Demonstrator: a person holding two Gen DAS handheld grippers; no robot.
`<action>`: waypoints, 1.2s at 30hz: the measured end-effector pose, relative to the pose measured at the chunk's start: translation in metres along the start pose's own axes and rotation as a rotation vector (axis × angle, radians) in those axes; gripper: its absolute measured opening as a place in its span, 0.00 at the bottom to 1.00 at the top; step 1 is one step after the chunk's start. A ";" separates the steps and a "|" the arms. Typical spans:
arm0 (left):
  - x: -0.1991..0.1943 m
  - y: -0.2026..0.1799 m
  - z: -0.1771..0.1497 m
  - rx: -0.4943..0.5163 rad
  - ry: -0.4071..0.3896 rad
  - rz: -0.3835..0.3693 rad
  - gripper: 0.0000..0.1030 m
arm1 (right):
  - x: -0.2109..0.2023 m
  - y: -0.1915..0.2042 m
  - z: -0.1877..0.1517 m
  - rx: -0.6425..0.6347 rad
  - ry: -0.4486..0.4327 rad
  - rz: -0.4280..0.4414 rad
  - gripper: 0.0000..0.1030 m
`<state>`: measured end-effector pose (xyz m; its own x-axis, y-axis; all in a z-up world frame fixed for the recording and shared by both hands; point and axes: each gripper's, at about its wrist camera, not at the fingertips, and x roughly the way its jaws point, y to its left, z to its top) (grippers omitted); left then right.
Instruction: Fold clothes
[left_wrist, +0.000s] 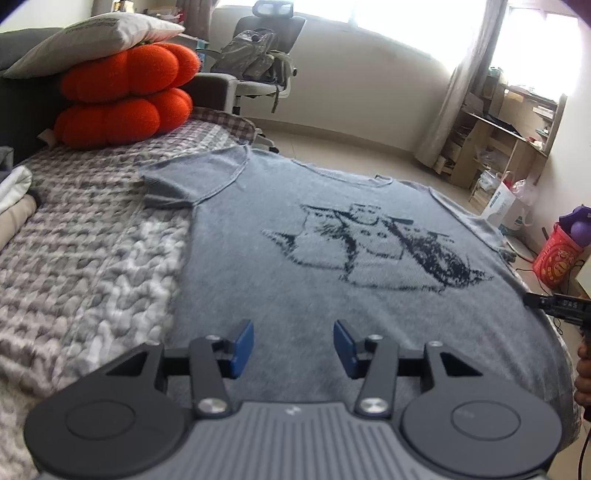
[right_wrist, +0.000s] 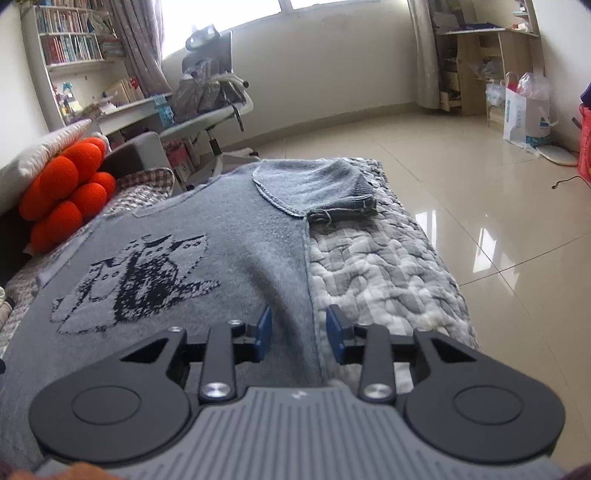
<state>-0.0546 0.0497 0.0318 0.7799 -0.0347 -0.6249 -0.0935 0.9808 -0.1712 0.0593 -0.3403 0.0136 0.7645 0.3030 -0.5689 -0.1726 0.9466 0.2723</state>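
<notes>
Left gripper: jaws spread wide, nothing between the blue pads; it hangs low over the bottom part of the sweater, near the middle of its width.

Right gripper: jaws likewise parted and empty; it sits over the sweater's right side seam, one pad above the knit, the other above the blanket just beside it.

Sweater: grey knit, short sleeves, dark cat picture on the chest, face up. It lies spread flat on the bed, collar away from the grippers, hem toward them. Body lies in a single layer with no fold across it. Left sleeve stretched out sideways. Right sleeve also out to the side, its cuff end bunched and curled under. A soft ridge runs down the cloth ahead of the right gripper.

Blanket: grey and white quilted, under the sweater, showing on both sides.

Cushions: two orange ones stacked at the far end, a white pillow on top.

Office chair: beyond the bed, with a bag on its seat.

State of work: the sweater lies laid out and smoothed, not folded. Both sleeves and the body would need turning in before it counts as folded. Other light cloth shows at the left edge of the bed; whether folded, I cannot tell.
</notes>
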 end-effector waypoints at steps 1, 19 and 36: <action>0.005 -0.001 0.001 0.000 0.006 0.002 0.49 | 0.003 0.000 0.004 0.002 0.008 0.001 0.36; 0.037 0.011 0.010 0.022 0.020 0.014 0.51 | 0.078 0.001 0.069 0.022 0.075 -0.043 0.36; 0.045 0.015 0.017 0.017 0.028 0.028 0.51 | 0.088 0.009 0.062 -0.158 -0.014 -0.205 0.06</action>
<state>-0.0101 0.0663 0.0139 0.7593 -0.0122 -0.6506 -0.1046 0.9845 -0.1406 0.1639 -0.3119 0.0139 0.8020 0.1029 -0.5884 -0.1077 0.9938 0.0271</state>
